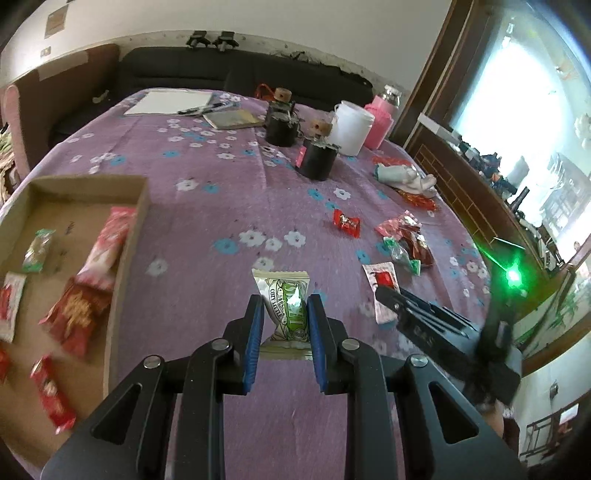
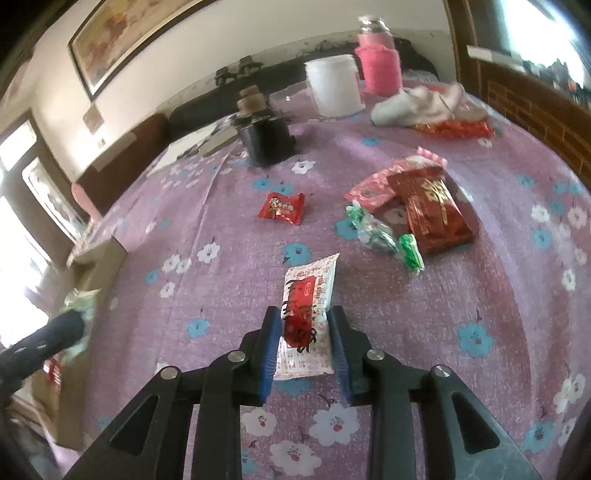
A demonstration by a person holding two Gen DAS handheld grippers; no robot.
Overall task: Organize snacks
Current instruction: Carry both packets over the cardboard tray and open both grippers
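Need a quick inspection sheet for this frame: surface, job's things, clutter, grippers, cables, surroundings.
Surface: purple flowered tablecloth, creased down the middle.
Job's things: cardboard box at left already holds several snack packets; small red candy, green-ended candy and dark red packet lie loose on the cloth.
Clutter: white tub, pink-sleeved bottle, two black jars, notepad, pens, crumpled cloth.
Grippers: left gripper shut on green-and-white packet; right gripper straddles white-and-red sachet, grip unclear.
Cables: nothing seen.
Surroundings: dark sofa behind the table, bright window at right, framed picture on the wall.
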